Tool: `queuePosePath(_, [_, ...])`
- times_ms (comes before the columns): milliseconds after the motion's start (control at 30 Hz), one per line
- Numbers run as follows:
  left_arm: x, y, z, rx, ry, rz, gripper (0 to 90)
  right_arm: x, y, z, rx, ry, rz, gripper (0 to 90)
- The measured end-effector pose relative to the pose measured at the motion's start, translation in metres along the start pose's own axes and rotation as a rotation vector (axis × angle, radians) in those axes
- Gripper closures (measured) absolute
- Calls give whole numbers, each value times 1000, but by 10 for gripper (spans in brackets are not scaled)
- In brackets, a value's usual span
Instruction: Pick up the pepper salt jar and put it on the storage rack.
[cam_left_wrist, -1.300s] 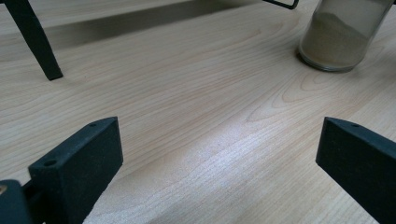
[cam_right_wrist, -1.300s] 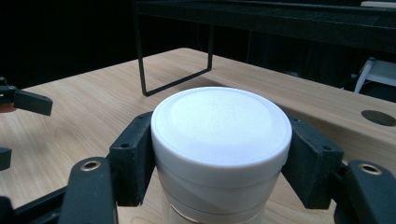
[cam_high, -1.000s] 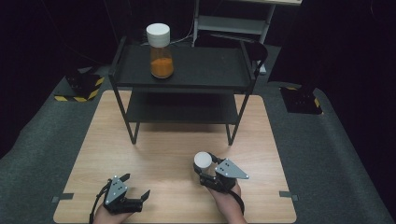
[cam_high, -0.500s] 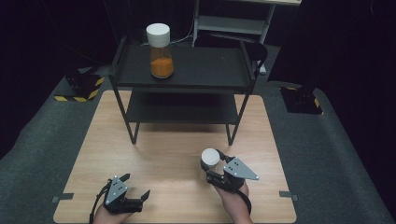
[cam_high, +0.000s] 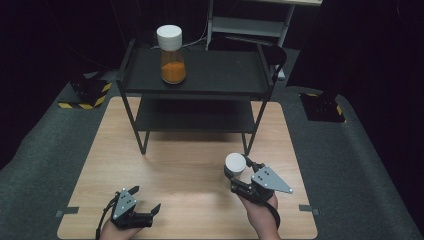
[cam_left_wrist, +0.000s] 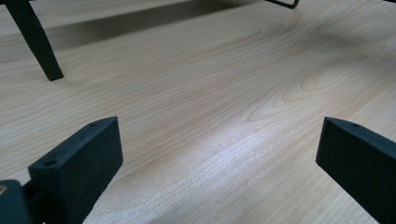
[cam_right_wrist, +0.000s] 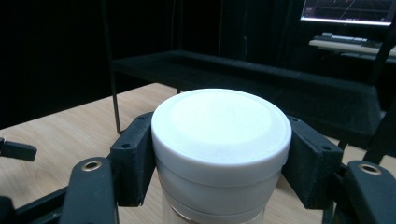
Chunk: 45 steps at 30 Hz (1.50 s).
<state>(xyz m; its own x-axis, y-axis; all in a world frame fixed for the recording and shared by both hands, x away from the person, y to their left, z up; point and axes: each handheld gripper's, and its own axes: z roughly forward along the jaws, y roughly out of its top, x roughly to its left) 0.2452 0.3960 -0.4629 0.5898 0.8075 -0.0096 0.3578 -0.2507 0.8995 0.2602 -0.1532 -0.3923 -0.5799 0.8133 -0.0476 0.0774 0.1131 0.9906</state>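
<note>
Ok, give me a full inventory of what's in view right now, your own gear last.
White-lidded clear jar of orange powder: one, on the rack's top shelf, left part.
White-lidded clear jar: one, clamped under its lid in the right tongs, near the rack's front right leg.
Black two-shelf metal rack: one, at the far half of the table.
Light wooden table: one, on grey carpet.
Yellow-and-black striped blocks: two, on the floor left and right of the table.
Grey metal shelving unit: one, behind the rack.
Left tongs: open, low over the table's near left.
Right tongs: shut on the jar.
</note>
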Motion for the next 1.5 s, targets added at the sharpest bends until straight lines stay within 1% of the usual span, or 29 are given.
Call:
queuePosePath(133, [0, 0, 0, 1, 0, -1, 9, 1, 8, -4, -15, -10, -16, 338])
queuePosePath(233, [0, 0, 0, 0, 0, 1, 9, -1, 16, -8, -28, -9, -17, 338])
queuePosePath(300, [0, 0, 0, 0, 0, 1, 9, -2, 18, -9, -31, -7, -18, 338])
queuePosePath(367, [0, 0, 0, 0, -1, 2, 9, -3, 26, -10, -36, -7, -30, 338])
queuePosePath(733, [0, 0, -1, -2, 0, 4, 9, -8, 46, -13, -62, -5, -28, 338])
queuePosePath(800, [-1, -1, 0, -5, -1, 2, 9, -9, 50, -13, -67, -3, -27, 338])
queuePosePath(833, [-1, -1, 0, -5, 0, 2, 9, -9, 56, -13, -71, -3, -29, 339])
queuePosePath(867, [-1, -1, 0, -5, 0, 2, 9, -9, 56, -13, -71, -3, -29, 339])
queuePosePath(933, [-1, -1, -1, -5, 0, 4, 9, -9, 63, -13, -82, -2, -36, 339])
queuePosePath(967, [-1, -1, -1, -6, 0, 3, 9, -9, 63, -13, -82, -2, -36, 339])
queuePosePath(1100, [0, -1, -1, -6, -2, 2, 9, -11, 79, -12, -94, 7, -40, 339])
queuePosePath(1133, [0, -1, -1, -7, -2, 1, 9, -11, 79, -12, -94, 7, -40, 339])
queuePosePath(1167, [0, -1, -1, -7, -2, 2, 9, -11, 86, -11, -98, 10, -43, 338])
queuePosePath(1233, [0, -1, -1, -7, -2, 2, 9, -11, 89, -11, -100, 12, -47, 339])
queuePosePath(1333, [0, -1, -1, -7, -3, 1, 9, -11, 100, -9, -106, 13, -58, 339])
queuePosePath(1500, [1, -2, -1, -8, -5, -3, 9, -14, 114, -5, -110, 19, -46, 339])
